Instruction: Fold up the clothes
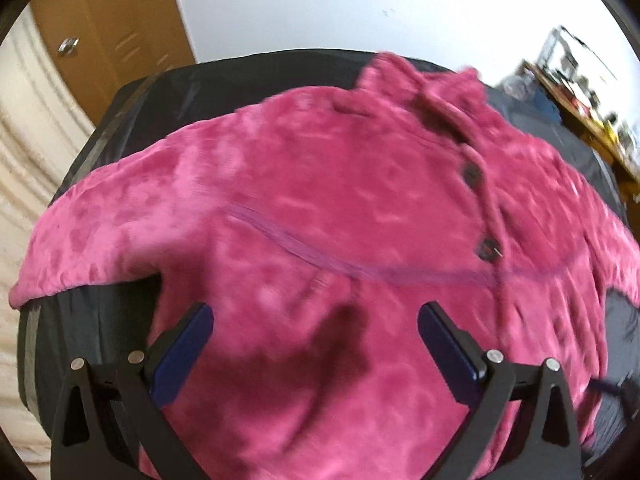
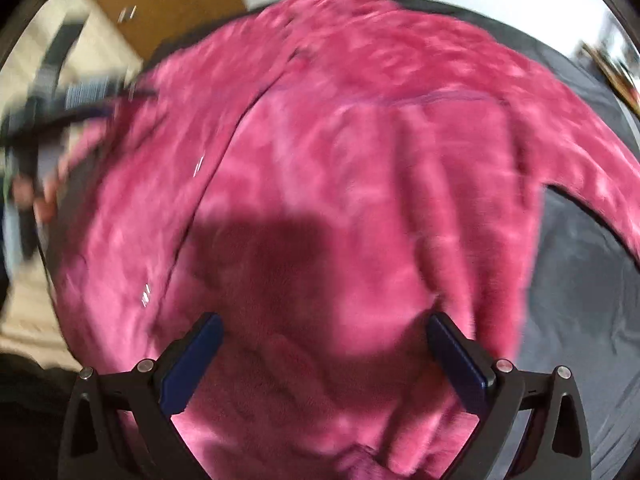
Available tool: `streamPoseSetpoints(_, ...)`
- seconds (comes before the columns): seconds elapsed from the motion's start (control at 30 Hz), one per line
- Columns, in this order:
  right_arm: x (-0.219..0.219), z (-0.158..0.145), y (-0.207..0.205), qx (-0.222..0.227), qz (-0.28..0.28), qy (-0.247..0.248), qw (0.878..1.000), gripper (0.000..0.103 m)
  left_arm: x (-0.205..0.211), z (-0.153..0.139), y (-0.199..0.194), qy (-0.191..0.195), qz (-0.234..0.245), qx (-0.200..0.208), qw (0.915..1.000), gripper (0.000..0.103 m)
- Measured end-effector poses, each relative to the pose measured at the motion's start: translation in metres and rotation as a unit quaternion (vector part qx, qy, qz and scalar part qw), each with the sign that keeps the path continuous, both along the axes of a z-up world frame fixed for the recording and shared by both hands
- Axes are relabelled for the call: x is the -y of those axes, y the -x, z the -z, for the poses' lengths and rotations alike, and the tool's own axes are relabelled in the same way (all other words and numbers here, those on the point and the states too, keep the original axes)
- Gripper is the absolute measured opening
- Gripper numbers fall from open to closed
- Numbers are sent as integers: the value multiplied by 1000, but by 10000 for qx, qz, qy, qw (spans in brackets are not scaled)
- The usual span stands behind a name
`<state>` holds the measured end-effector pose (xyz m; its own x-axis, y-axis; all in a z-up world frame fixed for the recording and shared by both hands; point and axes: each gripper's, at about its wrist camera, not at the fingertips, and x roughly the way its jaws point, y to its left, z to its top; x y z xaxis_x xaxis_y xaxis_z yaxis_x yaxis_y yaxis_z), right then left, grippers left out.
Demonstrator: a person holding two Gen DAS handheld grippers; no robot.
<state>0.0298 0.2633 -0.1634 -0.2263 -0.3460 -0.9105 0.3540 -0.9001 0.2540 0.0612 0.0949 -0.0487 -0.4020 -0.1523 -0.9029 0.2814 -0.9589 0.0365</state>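
Dark fabric-covered table (image 1: 120,312) against a white wall (image 1: 320,4), with a pink fleece jacket (image 1: 320,200) spread flat across it.

Plush and mottled in light and deep pink, the jacket lies front-up with its collar (image 1: 420,88) toward the wall, two dark buttons (image 1: 474,172) down the placket and a purple seam (image 1: 288,240) across the chest; one sleeve (image 1: 80,248) runs out to the table's left edge, and soft lengthwise wrinkles show on its right side in the right wrist view. Both tools hover over the lower body of the garment: the left gripper (image 1: 316,312) and the right gripper (image 2: 324,320) each have their blue-padded fingers spread wide, holding nothing. A wooden door (image 1: 112,20) stands behind at left.
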Motion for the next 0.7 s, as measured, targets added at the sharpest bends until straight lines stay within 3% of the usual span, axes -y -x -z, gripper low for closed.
streamPoseSetpoints(0.13,-67,-18,6,-144,697,238,9972,103,-42,4,10,-68,255,111,9996,103)
streamPoseSetpoints(0.23,-119,-18,-9,-116,1436,435,9886,103,-75,9,15,-103,377,208,9990,103)
streamPoseSetpoints(0.37,-191,-14,1,-65,2349,688,9695,103,-109,10,14,17,492,283,9984,103)
streamPoseSetpoints(0.6,-314,-12,1,-130,3426,998,9341,103,-146,13,21,71,507,423,9978,103)
streamPoseSetpoints(0.7,-357,-9,1,-185,3807,907,9200,103,-159,13,22,153,491,477,9975,103)
